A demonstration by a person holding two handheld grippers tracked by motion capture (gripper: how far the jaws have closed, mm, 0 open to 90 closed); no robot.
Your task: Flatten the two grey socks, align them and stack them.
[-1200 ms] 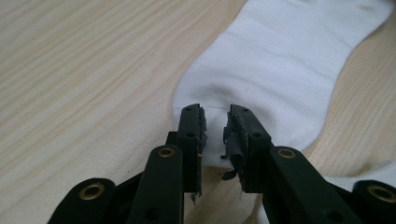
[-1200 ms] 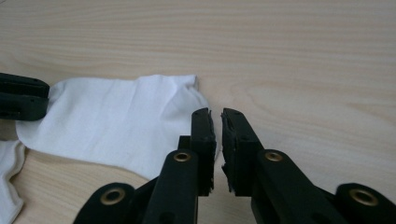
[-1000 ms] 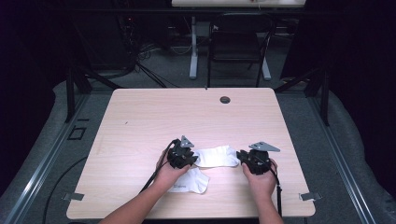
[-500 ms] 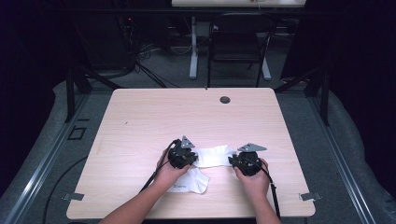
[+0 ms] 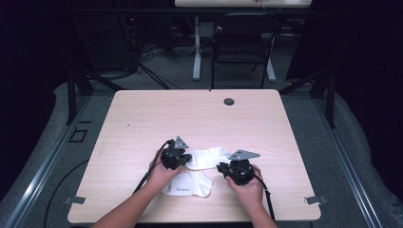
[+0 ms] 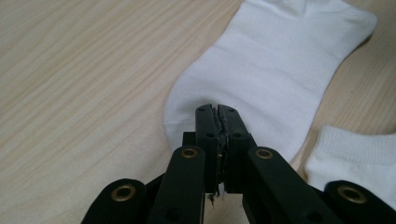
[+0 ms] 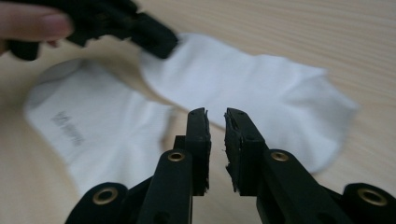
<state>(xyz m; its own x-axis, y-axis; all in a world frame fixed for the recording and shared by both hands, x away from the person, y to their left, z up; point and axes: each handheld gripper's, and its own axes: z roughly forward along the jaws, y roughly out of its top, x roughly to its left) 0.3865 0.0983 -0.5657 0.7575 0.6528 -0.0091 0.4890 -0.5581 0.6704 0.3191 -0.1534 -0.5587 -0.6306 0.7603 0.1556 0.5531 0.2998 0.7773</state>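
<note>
Two white socks are lying side by side near the front edge of the table (image 5: 142, 118), and the person is working on the upper sock (image 5: 206, 157), the one lying crosswise between the hands. The lower sock (image 5: 187, 184), with small grey lettering on it, is resting just in front of it and partly touching it.

The left gripper (image 5: 182, 160) is sitting at the upper sock's left end, and its jaws have just been closing; in the left gripper view they are pressed together on the sock's edge (image 6: 261, 79), with a sliver of fabric pinched between the pads. The right gripper (image 5: 222, 167) is nearing the opposite end. Its jaws have also been narrowing, yet in the right gripper view a slim gap is showing between them, nothing is caught, and the sock (image 7: 261, 88) is lying just beyond the tips.

Doing this step well probably means reopening slightly, sliding one jaw under the hem, and biting one sock only, so the pair is not dragged together. The left pinch looks shallow and could slip under tension.

Around them, the pale wood tabletop is carrying a small round grommet (image 5: 229, 101) near its far edge. Beyond, a dark chair (image 5: 242, 45) is standing on grey flooring amid black drapes.
</note>
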